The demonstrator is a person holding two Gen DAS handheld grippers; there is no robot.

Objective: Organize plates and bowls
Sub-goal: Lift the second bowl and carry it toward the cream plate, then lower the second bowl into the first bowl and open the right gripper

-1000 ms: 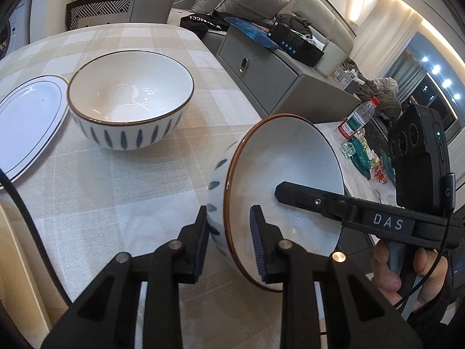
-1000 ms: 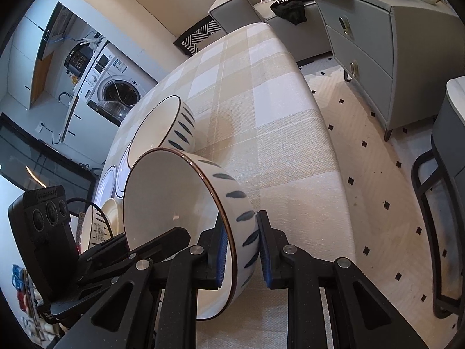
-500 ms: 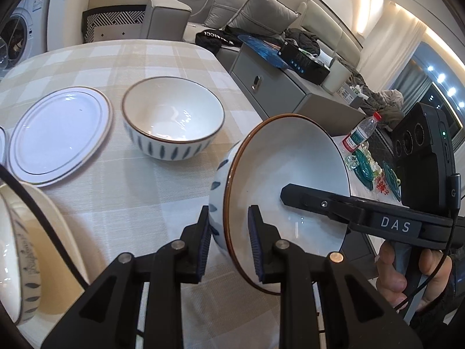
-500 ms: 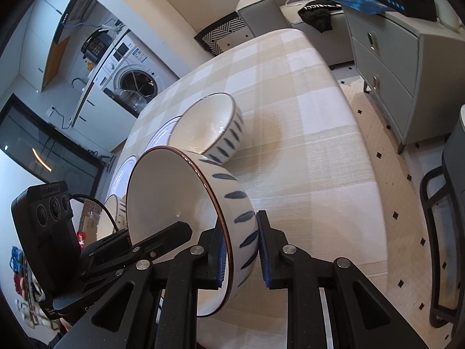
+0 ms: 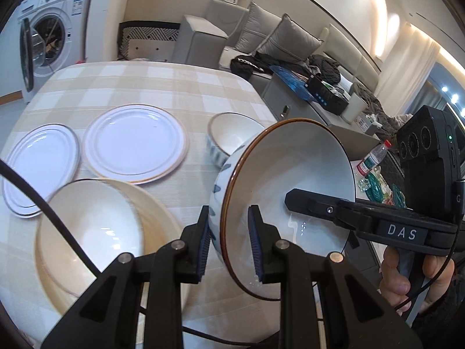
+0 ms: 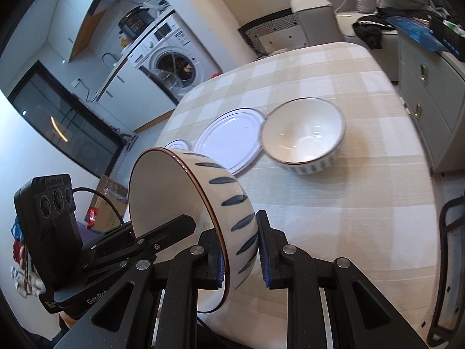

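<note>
Checked tablecloth (image 5: 162, 87), washing machine (image 5: 49, 37) behind

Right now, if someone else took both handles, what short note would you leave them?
Left tool: shut on the near rim of the blue-leaf bowl.
Right tool: shut on the opposite rim; the bowl is tilted, off the checked tablecloth.
On the table: a matching bowl, two white plates, and a cream bowl stack.
Done: bowl lifted. Left: probably nest it in its match, then stack the plates.
</note>
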